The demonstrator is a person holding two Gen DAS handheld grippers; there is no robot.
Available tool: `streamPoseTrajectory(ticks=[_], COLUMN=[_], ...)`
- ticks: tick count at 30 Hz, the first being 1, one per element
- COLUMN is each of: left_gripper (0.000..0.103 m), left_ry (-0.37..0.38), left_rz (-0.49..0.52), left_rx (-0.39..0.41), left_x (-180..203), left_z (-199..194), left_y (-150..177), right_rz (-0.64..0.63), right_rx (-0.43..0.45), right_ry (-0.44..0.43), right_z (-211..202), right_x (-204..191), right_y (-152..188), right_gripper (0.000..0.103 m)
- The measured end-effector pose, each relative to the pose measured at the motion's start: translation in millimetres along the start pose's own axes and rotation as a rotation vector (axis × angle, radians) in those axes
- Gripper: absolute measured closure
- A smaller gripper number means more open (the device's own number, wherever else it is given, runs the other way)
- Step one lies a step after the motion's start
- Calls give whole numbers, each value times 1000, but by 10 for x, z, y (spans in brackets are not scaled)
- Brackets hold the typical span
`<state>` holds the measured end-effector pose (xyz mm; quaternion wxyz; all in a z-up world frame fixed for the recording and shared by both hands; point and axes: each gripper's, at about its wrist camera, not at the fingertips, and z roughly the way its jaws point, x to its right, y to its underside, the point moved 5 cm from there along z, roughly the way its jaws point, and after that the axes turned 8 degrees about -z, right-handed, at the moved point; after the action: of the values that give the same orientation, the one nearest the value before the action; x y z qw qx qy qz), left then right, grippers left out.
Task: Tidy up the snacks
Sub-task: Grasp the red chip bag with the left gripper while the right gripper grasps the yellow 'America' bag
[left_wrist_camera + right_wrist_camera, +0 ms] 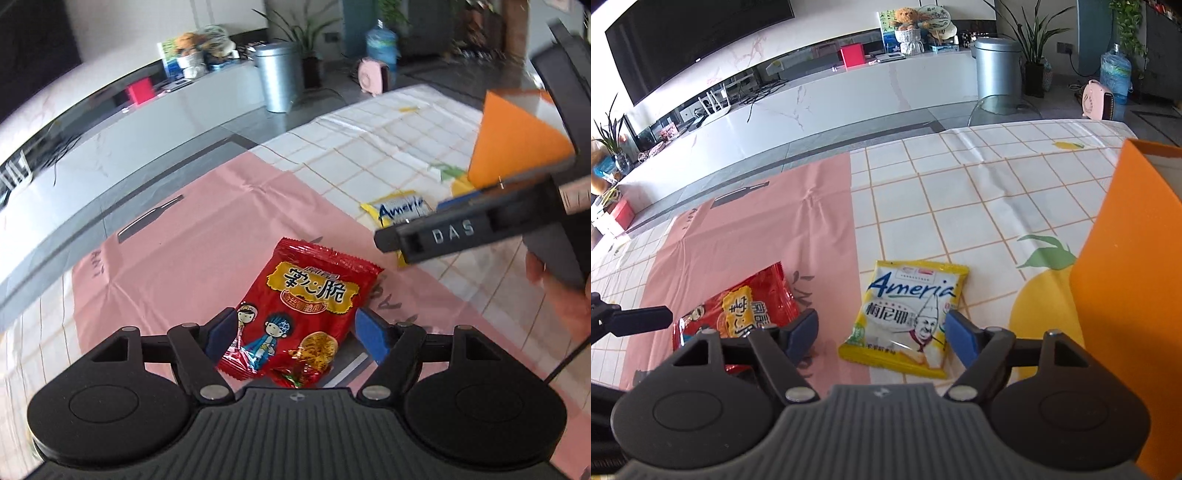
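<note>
Two snack packets lie flat on the table (979, 192). The packet with cartoon figures (750, 306) rests on the mat (768, 229) spread over the table's left part; the Ameria packet (908, 317) lies to its right, just past the mat's edge, the two apart. Right of the Ameria packet stands an open box (1130, 288). Beyond the table's far edge runs a long low cabinet (820, 96), with a bin (997, 68) at its right end.

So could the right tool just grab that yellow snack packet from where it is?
Probably yes. The right tool is open, and the yellow packet lies flat between its fingers with nothing on top; the orange box stands off to the side.
</note>
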<state>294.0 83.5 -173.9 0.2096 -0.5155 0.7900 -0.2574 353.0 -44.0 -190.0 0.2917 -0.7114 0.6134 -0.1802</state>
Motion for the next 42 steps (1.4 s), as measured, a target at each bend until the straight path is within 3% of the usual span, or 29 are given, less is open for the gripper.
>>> streamPoseTrajectory(ticks=[5,10,14,23,31,36,42], left_gripper=[16,14,13,18,20,20,14], left_ry=[35,44,39,12,5,20,-3], left_rz=[15,-100,-193,-460,-584,-609,-555], left_rx=[-17,6,6,-26,-91,-105,-39], left_x=[-56,-166,-219,-319,-148,14,87], left_z=[128,184,188,87,-89,-231,-326], left_y=[-20,-49,-44,39,213,358,429], right_rz=[-28,-95,-121,-203,-260,-251,-251], right_rx=[-16,-16,-17,-20,-27,-25,-5], right_ry=[10,42,40,28,5,-25,-51], right_z=[125,122,84,-146,-415,-554,-612], right_x=[-45,-81,-96,-171,-180,-159,-117], right_y=[-31,-1,50,333,622,759,849], right_gripper=[26,46,51,52,52,52,46])
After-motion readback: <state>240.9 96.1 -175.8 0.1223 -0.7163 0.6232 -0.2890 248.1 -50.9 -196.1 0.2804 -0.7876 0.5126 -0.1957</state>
